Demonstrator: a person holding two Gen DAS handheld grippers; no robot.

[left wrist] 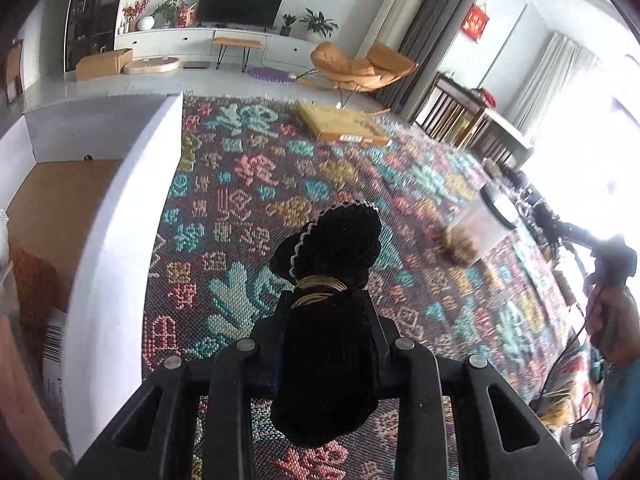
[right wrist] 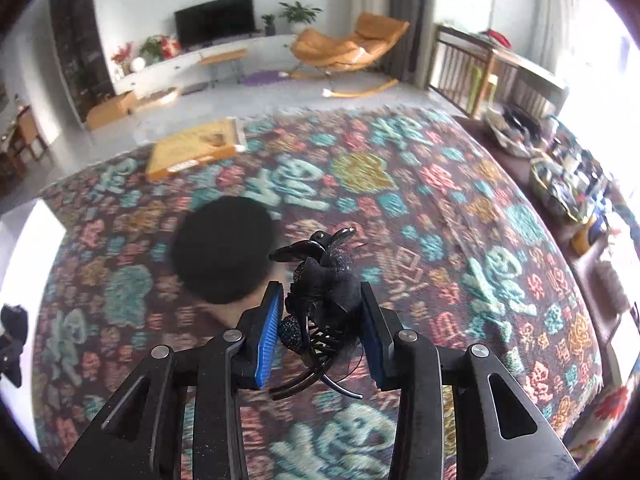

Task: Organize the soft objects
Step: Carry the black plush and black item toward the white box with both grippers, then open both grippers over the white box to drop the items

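Observation:
My left gripper point(left wrist: 326, 300) is shut on a black velvet scrunchie-like soft piece point(left wrist: 332, 248) with white lace trim and a gold thread band, held above the patterned mat. My right gripper point(right wrist: 320, 292) is shut on a black hair clip with a fabric bow point(right wrist: 326, 276), its claw teeth hanging below the blue pads. A white box with a cardboard floor point(left wrist: 120, 208) stands to the left of the left gripper. A round black soft object point(right wrist: 224, 248) shows blurred beyond the right gripper.
A colourful woven mat point(right wrist: 440, 240) covers the surface. A flat yellow box point(left wrist: 340, 124) lies at its far edge. A clear container with a brown fluffy item point(left wrist: 468, 240) sits at right. Cluttered trays point(right wrist: 560, 184) line the right side.

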